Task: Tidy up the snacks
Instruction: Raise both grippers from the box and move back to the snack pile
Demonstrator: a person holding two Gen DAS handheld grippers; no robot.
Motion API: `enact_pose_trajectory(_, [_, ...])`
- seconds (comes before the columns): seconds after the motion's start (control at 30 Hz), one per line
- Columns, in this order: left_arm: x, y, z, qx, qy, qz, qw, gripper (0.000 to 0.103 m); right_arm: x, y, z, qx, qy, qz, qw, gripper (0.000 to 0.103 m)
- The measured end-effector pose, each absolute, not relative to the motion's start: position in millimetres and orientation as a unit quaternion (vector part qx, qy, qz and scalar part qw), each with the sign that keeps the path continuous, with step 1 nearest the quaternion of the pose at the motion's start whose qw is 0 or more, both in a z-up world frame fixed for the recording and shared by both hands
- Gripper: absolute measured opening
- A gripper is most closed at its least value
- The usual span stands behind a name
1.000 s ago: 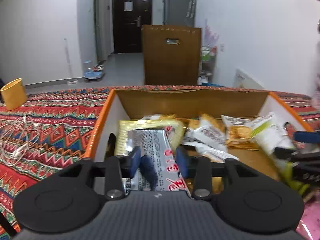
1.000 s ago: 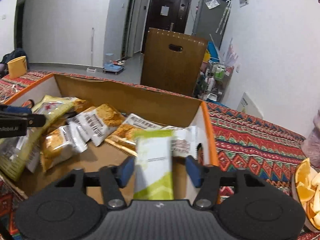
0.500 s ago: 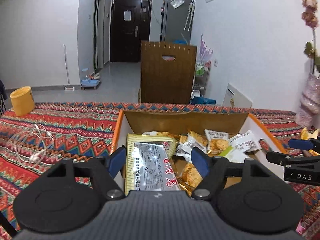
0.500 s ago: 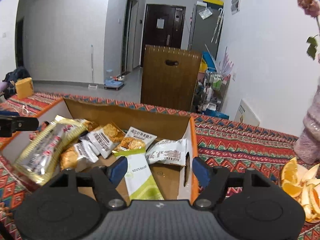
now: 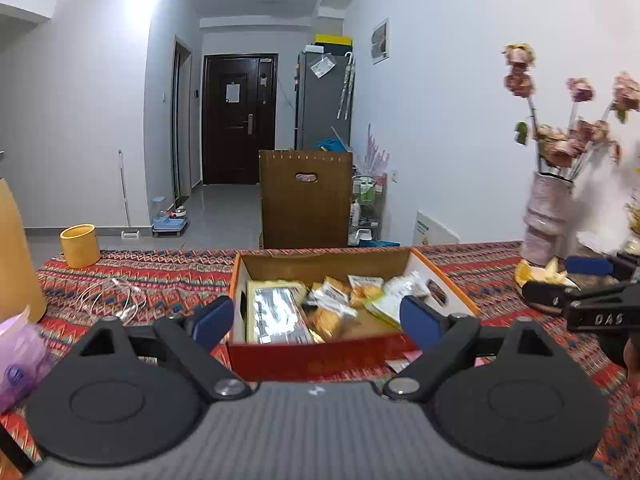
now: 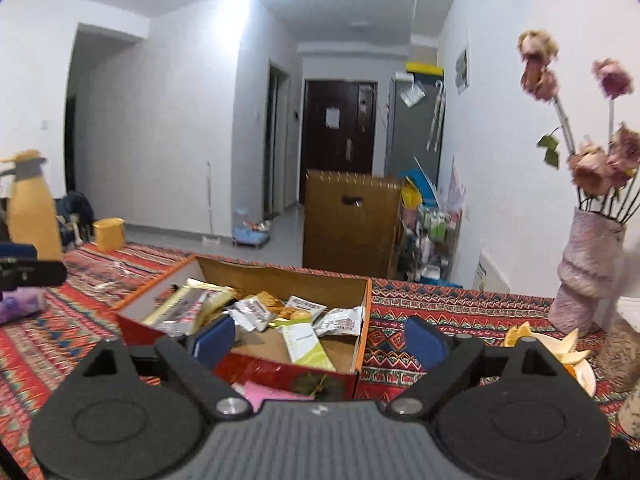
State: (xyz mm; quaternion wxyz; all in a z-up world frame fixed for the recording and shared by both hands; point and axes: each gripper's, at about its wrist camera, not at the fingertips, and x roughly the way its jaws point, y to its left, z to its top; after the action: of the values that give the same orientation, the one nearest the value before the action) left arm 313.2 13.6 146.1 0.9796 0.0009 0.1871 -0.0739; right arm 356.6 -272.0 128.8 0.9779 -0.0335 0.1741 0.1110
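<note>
Both claws wide open and empty, hovering on the near side of the snack box.

The cardboard box [image 5: 320,354] sits on the patterned tablecloth [image 5: 160,280], its long axis running away from the cameras, red front wall nearest, orange rims along the sides. Inside, a silver-and-yellow packet [image 5: 276,314] lies lengthwise at the left, a green-and-white packet [image 6: 306,344] points toward the front wall, small biscuit packs [image 5: 340,300] jumbled between. Left gripper [image 5: 316,320] spans the box front with nothing held; right gripper [image 6: 316,340] likewise. Open cloth lies left of the box; a vase [image 6: 588,272] and fruit plate [image 6: 576,364] stand to the right.
</note>
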Motion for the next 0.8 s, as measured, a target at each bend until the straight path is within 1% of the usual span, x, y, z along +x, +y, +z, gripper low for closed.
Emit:
enact_pose_trajectory(0.07, [289.9, 10.3, 143.6, 0.001, 0.184, -0.077, 0.98, 0.096, 331.2, -278.0, 130.9, -0.033, 0.163, 0.119, 0.979, 0.1])
enact_pose_trajectory(0.17, [254.7, 3.3, 137.0, 0.002, 0.182, -0.08, 0.98, 0.098, 296.6, -287.4, 134.3, -0.036, 0.155, 0.118, 0.98, 0.102])
enact_pose_trajectory(0.33, [207.7, -2.3, 126.5, 0.007, 0.176, -0.085, 0.981, 0.103, 242.2, -298.5, 127.7, -0.034, 0.147, 0.115, 0.982, 0.103])
enact_pose_trajectory(0.47, [183.5, -4.4, 116.8, 0.007, 0.183, -0.079, 0.98, 0.103, 211.5, -302.4, 110.7, -0.033, 0.148, 0.119, 0.981, 0.103])
enact_pose_trajectory(0.6, [164.1, -4.0, 99.0, 0.009, 0.205, -0.075, 0.976, 0.103, 190.5, -300.7, 86.7, -0.036, 0.168, 0.111, 0.979, 0.103])
enact_pose_trajectory(0.8, [148.5, -4.4, 71.8, 0.012, 0.248, -0.081, 0.965, 0.103, 166.6, -301.7, 55.4, 0.004, 0.21, 0.125, 0.97, 0.103])
